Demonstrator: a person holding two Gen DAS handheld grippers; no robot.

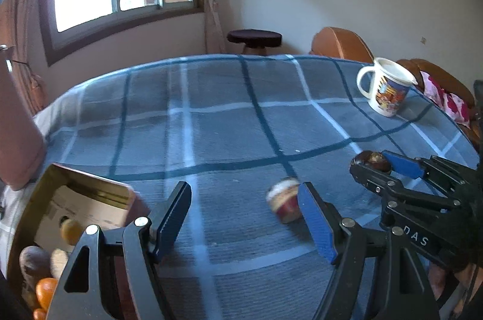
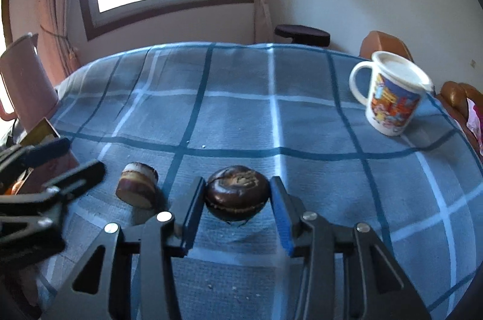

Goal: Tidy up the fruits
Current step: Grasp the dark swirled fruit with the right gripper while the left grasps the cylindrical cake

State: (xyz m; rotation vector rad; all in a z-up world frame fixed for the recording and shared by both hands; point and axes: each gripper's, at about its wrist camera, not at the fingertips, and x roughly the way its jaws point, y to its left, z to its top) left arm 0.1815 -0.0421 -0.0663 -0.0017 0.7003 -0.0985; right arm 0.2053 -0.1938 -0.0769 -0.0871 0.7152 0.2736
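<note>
A dark brown round fruit (image 2: 237,193) sits between the blue pads of my right gripper (image 2: 237,186), which is shut on it; both pads press its sides and it hangs just above the checked cloth. The left wrist view shows that same fruit (image 1: 372,160) in the right gripper (image 1: 377,166) at the right. A cut red-and-cream fruit piece (image 1: 285,203) lies on the cloth, close to the right finger of my left gripper (image 1: 245,190), which is open and holds nothing. The piece (image 2: 138,184) also shows left of the held fruit.
An open box (image 1: 90,178) at the near left holds oranges (image 1: 46,291) and other fruits. A pink jug (image 2: 24,81) stands at the table's left edge, and a picture mug (image 2: 392,96) at the far right. Wooden chairs (image 1: 341,45) and a stool (image 1: 255,37) stand beyond the table.
</note>
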